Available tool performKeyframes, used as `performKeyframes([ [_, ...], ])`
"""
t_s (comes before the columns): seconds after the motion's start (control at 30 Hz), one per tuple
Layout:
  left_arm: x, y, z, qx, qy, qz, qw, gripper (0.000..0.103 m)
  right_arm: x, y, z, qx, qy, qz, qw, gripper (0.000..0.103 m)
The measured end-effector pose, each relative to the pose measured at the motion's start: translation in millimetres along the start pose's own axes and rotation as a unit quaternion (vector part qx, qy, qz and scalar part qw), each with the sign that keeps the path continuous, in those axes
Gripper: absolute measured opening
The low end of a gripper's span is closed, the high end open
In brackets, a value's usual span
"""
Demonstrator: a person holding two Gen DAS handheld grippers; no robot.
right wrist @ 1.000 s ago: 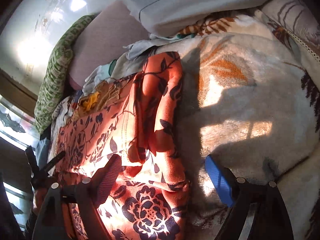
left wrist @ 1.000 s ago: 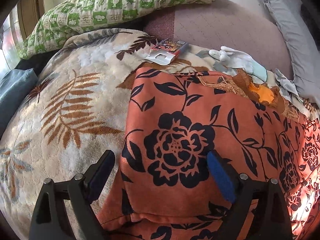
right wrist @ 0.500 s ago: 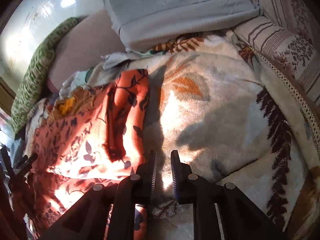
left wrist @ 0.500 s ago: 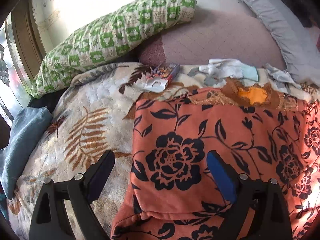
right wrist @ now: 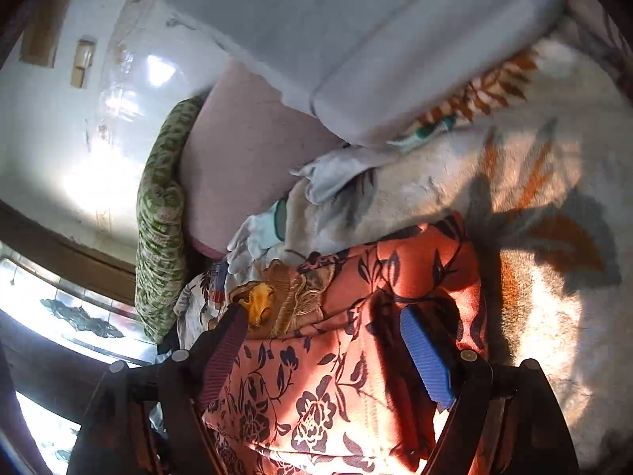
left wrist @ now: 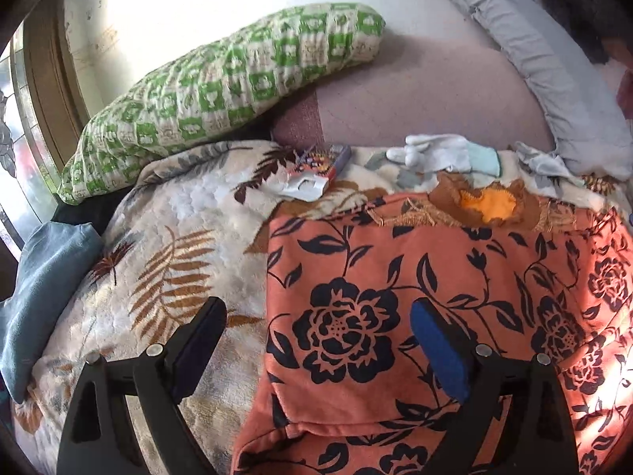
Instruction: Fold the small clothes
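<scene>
The left hand-held gripper (left wrist: 316, 340) tilts downward over the bed, its jaws spread wide and released, with nothing pinched; its left finger hangs over the leaf-print blanket (left wrist: 174, 245), its blue-padded right finger over the orange floral garment (left wrist: 435, 285). The garment's left edge runs from 12 to 6 o'clock between the two fingers, and a folded hem lies at 6 o'clock.

The right hand-held gripper (right wrist: 324, 352) also points downward, rolled to one side, and its jaws are opening with only the garment's surface (right wrist: 348, 356) beneath them, not gripped. The garment's right edge lies at 3 o'clock of the blue pad, with bare blanket (right wrist: 554, 277) beyond.

At 12 o'clock in the left view, white gloves (left wrist: 443, 154) and a small printed packet (left wrist: 316, 170) lie near the garment's far edge; a green checked pillow (left wrist: 221, 95) sits at 11 o'clock.
</scene>
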State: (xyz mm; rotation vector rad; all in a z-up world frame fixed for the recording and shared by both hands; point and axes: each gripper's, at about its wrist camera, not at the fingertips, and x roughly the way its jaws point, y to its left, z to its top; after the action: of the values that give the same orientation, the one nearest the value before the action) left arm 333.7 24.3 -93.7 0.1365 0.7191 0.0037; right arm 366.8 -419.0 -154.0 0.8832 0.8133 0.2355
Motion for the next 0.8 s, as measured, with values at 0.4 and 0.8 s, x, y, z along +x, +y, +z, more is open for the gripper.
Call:
performKeyframes([
  [0.4,-16.4,2.1,-4.7,-0.021,-0.014,-0.026,0.9994,0.095,14.8,8.2,1.5,0.013,-0.001,0.011,1.000,0.079],
  [0.8,-41.2,18.4,-11.0,-0.044,0.041,-0.077,0.9952,0.099,-46.0,49.4,-32.0,-0.090,0.002,-0.098,0.991,0.081],
])
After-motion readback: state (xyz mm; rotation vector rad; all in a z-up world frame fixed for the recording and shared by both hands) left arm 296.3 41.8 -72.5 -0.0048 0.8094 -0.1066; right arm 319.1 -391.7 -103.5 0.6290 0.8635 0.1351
